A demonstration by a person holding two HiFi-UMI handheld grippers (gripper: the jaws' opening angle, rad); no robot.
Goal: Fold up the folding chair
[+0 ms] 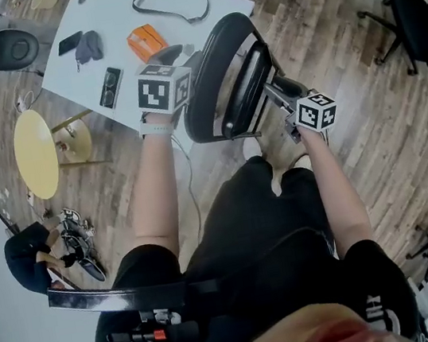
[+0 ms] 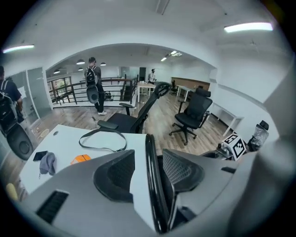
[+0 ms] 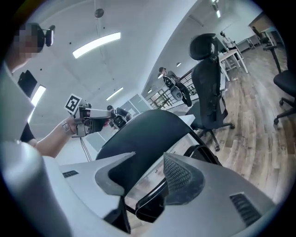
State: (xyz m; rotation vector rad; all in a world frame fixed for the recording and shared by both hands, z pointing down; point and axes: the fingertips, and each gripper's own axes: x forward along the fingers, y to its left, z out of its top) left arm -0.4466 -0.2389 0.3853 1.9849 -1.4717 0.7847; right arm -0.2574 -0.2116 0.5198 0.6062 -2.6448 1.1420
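The black folding chair (image 1: pixel 223 76) stands upright and folded flat in front of me, between my two hands. My left gripper (image 1: pixel 173 64) is at its left rim. In the left gripper view the thin black rim (image 2: pixel 155 194) runs between the jaws of the left gripper (image 2: pixel 149 152), and white table shows beside it, so the pads stand apart and open. My right gripper (image 1: pixel 286 94) is at the chair's right side. In the right gripper view the right gripper (image 3: pixel 149 159) is open, with a black frame tube (image 3: pixel 148 206) low in the gap and the chair panel (image 3: pixel 143 134) behind.
A white table (image 1: pixel 108 38) behind the chair holds an orange object (image 1: pixel 146 40), a black strap (image 1: pixel 171 0) and a phone (image 1: pixel 110 86). A yellow round stool (image 1: pixel 36 152) is at the left. Office chairs (image 1: pixel 415 13) (image 2: pixel 194 113) stand around, and a person (image 2: pixel 94 85) stands farther off.
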